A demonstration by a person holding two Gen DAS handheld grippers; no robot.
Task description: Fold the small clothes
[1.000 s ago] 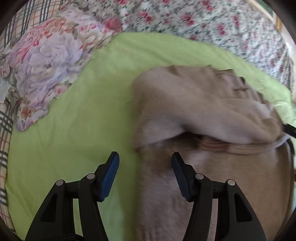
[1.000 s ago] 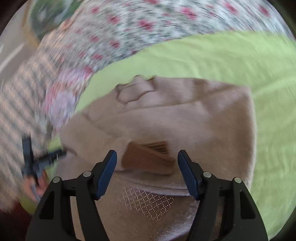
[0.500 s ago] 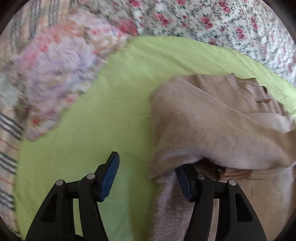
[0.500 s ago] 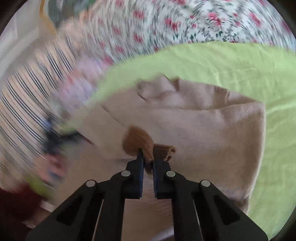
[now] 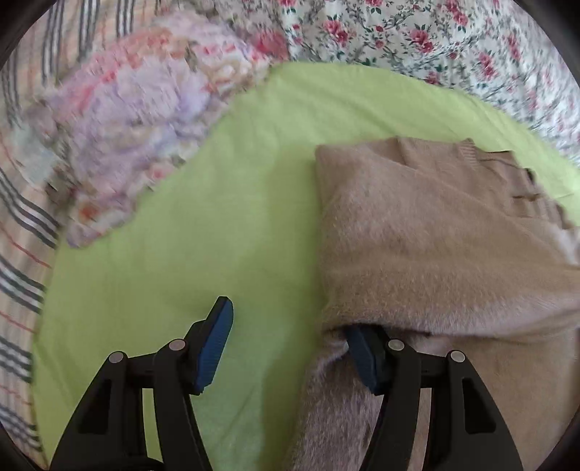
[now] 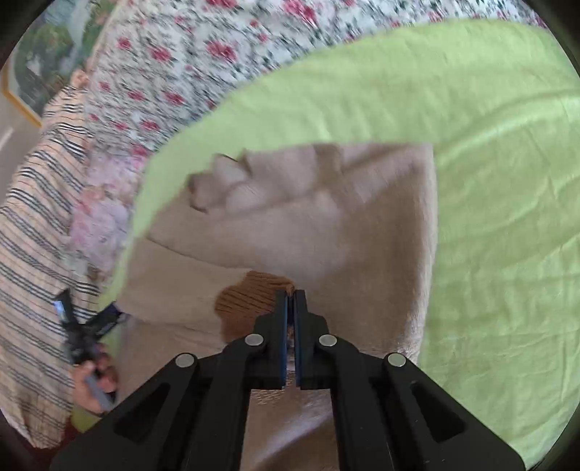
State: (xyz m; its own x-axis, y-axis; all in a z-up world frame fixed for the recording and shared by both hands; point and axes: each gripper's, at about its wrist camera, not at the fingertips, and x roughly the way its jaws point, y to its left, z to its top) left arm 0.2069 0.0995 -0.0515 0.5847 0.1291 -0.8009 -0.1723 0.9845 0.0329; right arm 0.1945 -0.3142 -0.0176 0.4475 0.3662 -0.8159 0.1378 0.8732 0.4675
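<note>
Beige sweater (image 5: 435,232) lies partly folded on green sheet (image 5: 224,188). Your right gripper (image 6: 290,300) pinches its brown ribbed cuff (image 6: 250,297), fingers pressed together. Your left gripper (image 5: 290,344) spread wide, one finger tucked under sweater fold, other over bare sheet. Floral bedding (image 5: 417,32) beyond sheet

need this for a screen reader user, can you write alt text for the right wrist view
The right hand-held gripper, jaws closed, pinches the brown ribbed cuff of a fuzzy beige sweater partly folded on a lime green sheet. At the left edge, a hand holds the left hand-held gripper beside floral bedding.
</note>
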